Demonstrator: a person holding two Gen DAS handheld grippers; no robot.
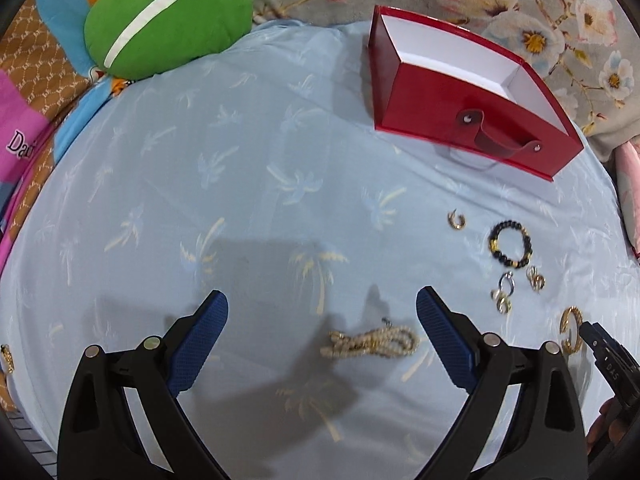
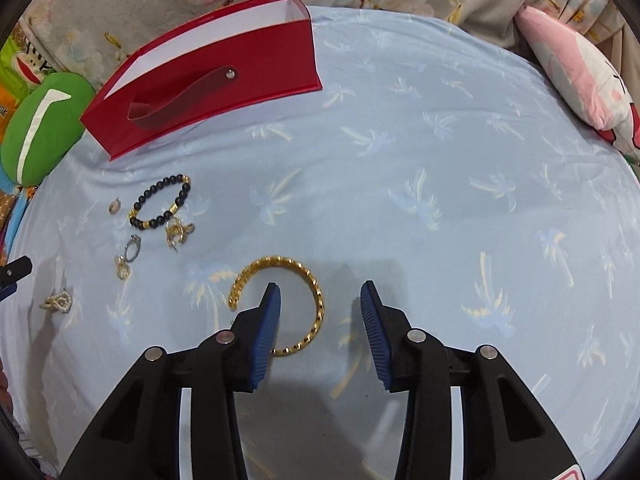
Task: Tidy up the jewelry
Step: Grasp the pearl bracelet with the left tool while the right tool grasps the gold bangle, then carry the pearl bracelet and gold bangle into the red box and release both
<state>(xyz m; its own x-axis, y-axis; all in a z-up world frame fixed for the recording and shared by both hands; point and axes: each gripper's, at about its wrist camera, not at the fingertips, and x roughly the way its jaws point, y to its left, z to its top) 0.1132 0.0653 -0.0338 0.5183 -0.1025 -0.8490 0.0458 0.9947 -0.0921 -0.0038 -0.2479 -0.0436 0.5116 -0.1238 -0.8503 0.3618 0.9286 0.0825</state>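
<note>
A red open box (image 1: 440,112) with a white inside stands on the blue palm-print sheet; it also shows in the right wrist view (image 2: 208,68). My left gripper (image 1: 322,306) is open above a pearl-and-gold chain (image 1: 370,344). My right gripper (image 2: 320,300) is open, its left finger inside a gold bangle (image 2: 316,292), one side of the bangle between the jaws. A black bead bracelet (image 2: 162,200), small rings and earrings (image 2: 128,258) lie to its left. The bangle (image 1: 570,330) and bracelet (image 1: 510,248) show at the right of the left wrist view.
A green cushion (image 1: 164,20) lies at the far left, a pink plush pillow (image 2: 580,76) at the far right. A floral blanket (image 1: 520,0) lies behind the box. A lone gold earring (image 1: 456,220) sits in front of the box.
</note>
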